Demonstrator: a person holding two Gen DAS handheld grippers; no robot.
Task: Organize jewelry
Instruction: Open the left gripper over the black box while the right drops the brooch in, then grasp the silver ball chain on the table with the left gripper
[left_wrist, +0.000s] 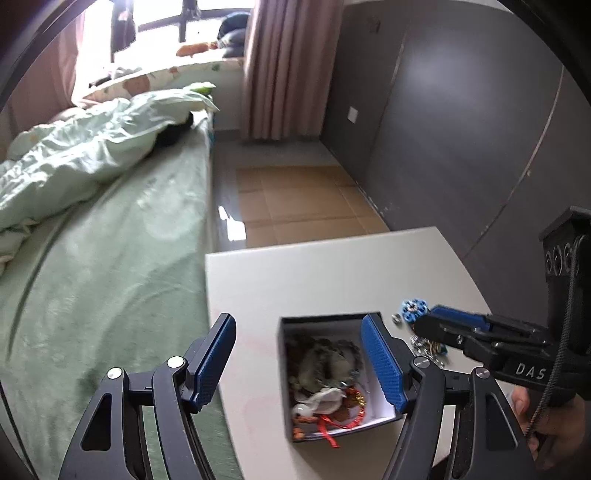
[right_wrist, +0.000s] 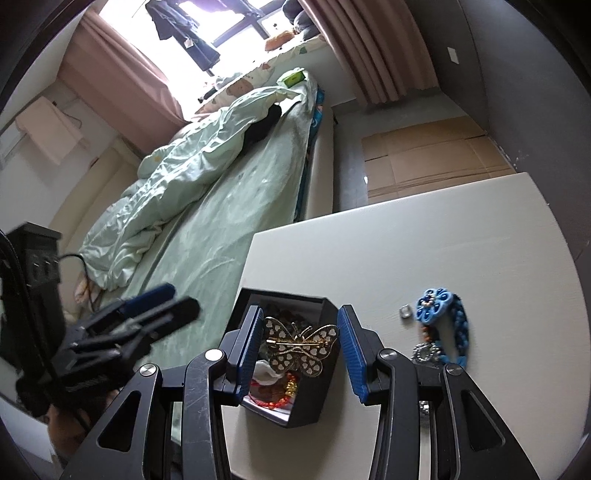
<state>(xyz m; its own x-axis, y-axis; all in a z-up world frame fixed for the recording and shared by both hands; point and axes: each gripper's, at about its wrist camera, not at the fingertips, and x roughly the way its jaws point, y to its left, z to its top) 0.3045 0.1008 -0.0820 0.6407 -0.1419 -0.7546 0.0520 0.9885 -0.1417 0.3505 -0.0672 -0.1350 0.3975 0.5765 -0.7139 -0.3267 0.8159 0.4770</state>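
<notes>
Black jewelry box (right_wrist: 295, 369) sits at the near-left edge of the white surface (right_wrist: 424, 251), bed (right_wrist: 221, 229) alongside. Right claw (right_wrist: 301, 350) gapes over the butterfly brooch (right_wrist: 303, 349) in the box. Left claw (left_wrist: 299, 362) spread wide. Blue bracelet (right_wrist: 447, 325) lies right; far surface bare.

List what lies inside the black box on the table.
On top in the black box lies a gold butterfly brooch. Around it show red beads, something white and gold bits. Whatever lies beneath this pile is covered.
</notes>
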